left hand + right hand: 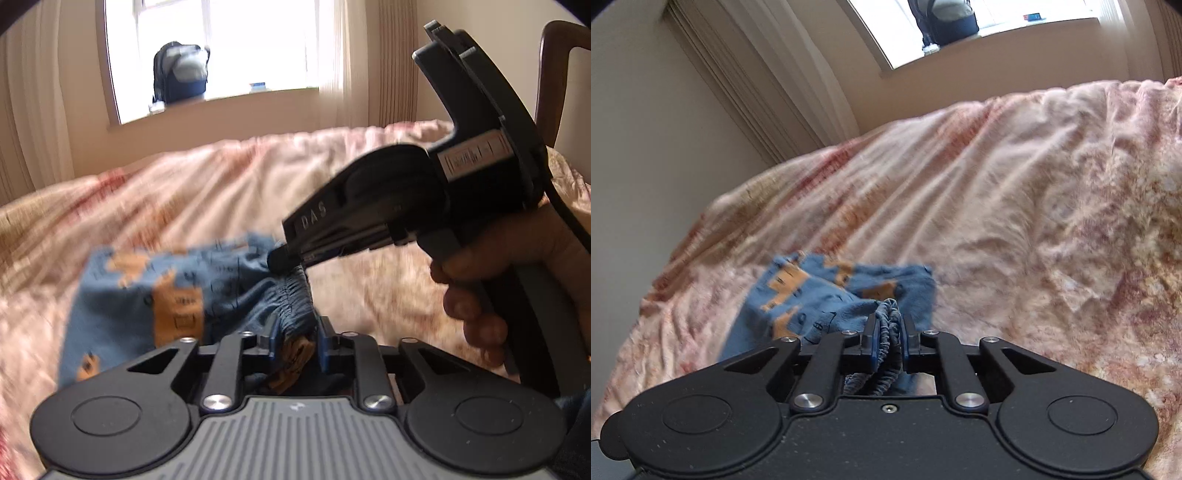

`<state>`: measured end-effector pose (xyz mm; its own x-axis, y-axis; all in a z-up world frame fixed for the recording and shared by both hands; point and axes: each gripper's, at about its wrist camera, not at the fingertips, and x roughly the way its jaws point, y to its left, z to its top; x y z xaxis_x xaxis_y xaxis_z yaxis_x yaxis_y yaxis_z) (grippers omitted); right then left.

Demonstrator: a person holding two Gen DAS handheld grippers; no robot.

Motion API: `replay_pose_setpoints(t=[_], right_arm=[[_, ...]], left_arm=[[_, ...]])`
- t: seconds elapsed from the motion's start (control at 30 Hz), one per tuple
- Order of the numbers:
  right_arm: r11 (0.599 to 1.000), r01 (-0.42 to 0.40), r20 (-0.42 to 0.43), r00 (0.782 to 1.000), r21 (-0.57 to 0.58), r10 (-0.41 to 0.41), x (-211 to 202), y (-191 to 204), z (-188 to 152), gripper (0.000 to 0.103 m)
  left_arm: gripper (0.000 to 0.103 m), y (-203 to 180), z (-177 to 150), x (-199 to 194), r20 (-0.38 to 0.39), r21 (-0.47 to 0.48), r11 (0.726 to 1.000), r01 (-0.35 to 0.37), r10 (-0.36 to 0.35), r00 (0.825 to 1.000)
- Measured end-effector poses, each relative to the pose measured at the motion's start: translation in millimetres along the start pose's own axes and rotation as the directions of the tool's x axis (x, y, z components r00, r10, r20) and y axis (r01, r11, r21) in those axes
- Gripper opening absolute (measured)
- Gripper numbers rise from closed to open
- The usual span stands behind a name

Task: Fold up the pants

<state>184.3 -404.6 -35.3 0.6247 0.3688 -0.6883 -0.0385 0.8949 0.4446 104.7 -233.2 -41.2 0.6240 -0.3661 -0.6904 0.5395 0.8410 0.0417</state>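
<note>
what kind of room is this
Most likely a bedroom: a wide bed under a rumpled pink floral bedspread, a curtained window with a backpack on its sill.

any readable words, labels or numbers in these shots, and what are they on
"DAS" – raised letters on the side of the right gripper, seen from the left wrist view.
White sticker on that gripper's body: printed lines too small and blurred to read.
Dark marks printed on the orange patches of the blue pants: blurred, not readable.
Nothing readable in the right wrist view.
</note>
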Motion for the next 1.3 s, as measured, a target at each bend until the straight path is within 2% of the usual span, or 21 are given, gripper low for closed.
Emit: replay_pose_setpoints(t=[0.07,0.13,0.17,0.2,0.27,0.37,0.43,0.47,0.57,0.63,0.73,0.8,0.9,0.97,1.03,1.13,1.2,1.3], right_arm=[[1.0,0.021,0.007,1.0,-0.003,-0.021,-1,-2,-1,0.03],[0.999,0.036,0.039,0.999,-0.017,-0.035,-8,-2,0,0.037],[0.999,0.046,0.055,0.997,-0.019,-0.045,-12,-3,0,0.045],[0.998,0.054,0.069,0.996,-0.016,-0.053,-15,-3,1,0.058],[0.998,0.066,0.08,0.995,-0.005,-0.066,-17,-3,1,0.074],[0.995,0.1,0.08,0.992,-0.02,-0.098,-16,6,-3,0.086],[0.991,0.122,0.088,0.989,-0.049,-0.118,-18,18,-9,0.097],[0.989,0.133,0.097,0.987,-0.064,-0.127,-19,25,-14,0.102],[0.978,0.191,0.063,0.981,-0.09,-0.185,-11,42,-27,0.102],[0.967,0.222,0.016,0.975,-0.126,-0.221,-3,49,-34,0.102],[0.932,0.29,-0.055,0.95,-0.217,-0.309,4,52,-46,0.102],[0.927,0.29,-0.083,0.945,-0.238,-0.317,2,51,-49,0.102],[0.917,0.29,-0.112,0.937,-0.272,-0.33,-4,55,-51,0.102],[0.913,0.285,-0.086,0.943,-0.292,-0.322,-15,60,-53,0.102],[0.91,0.279,-0.033,0.952,-0.307,-0.303,-28,63,-54,0.102],[0.91,0.289,0.052,0.957,-0.297,-0.287,-38,65,-51,0.102],[0.911,0.292,0.101,0.956,-0.291,-0.274,-34,66,-48,0.102],[0.881,0.326,0.157,0.945,-0.344,-0.289,-15,70,-40,0.102]], left_arm=[[0.053,12,-6,-8,0.006,-0.041,0.999,0.034,-0.033,0.999],[0.067,28,-13,-23,0.038,-0.068,0.997,0.046,-0.043,0.998],[0.073,38,-16,-32,0.051,-0.086,0.995,0.04,-0.036,0.998],[0.076,49,-19,-39,0.057,-0.111,0.993,0.028,-0.022,0.998],[0.092,74,-25,-49,0.05,-0.188,0.982,-0.03,0.041,0.998],[0.096,113,-29,-53,0.005,-0.321,0.935,-0.149,0.159,0.987],[0.103,136,-29,-50,-0.027,-0.382,0.902,-0.2,0.206,0.978],[0.103,144,-31,-47,-0.042,-0.392,0.895,-0.213,0.214,0.976],[0.103,160,-42,-35,-0.114,-0.365,0.904,-0.224,0.195,0.974],[0.102,165,-55,-28,-0.168,-0.329,0.911,-0.249,0.203,0.965],[0.103,174,-79,-34,-0.159,-0.355,0.912,-0.208,0.16,0.974],[0.103,180,-86,-38,-0.158,-0.391,0.901,-0.19,0.137,0.978],[0.103,181,-86,-43,-0.171,-0.392,0.901,-0.184,0.126,0.977],[0.103,182,-85,-48,-0.17,-0.4,0.898,-0.183,0.124,0.978],[0.103,184,-83,-56,-0.14,-0.44,0.881,-0.173,0.123,0.983],[0.103,186,-78,-67,-0.012,-0.49,0.865,-0.112,0.122,0.993],[0.103,181,-74,-66,0.042,-0.471,0.879,-0.078,0.111,0.993],[0.103,171,-72,-49,0.005,-0.421,0.902,-0.091,0.103,0.995]])
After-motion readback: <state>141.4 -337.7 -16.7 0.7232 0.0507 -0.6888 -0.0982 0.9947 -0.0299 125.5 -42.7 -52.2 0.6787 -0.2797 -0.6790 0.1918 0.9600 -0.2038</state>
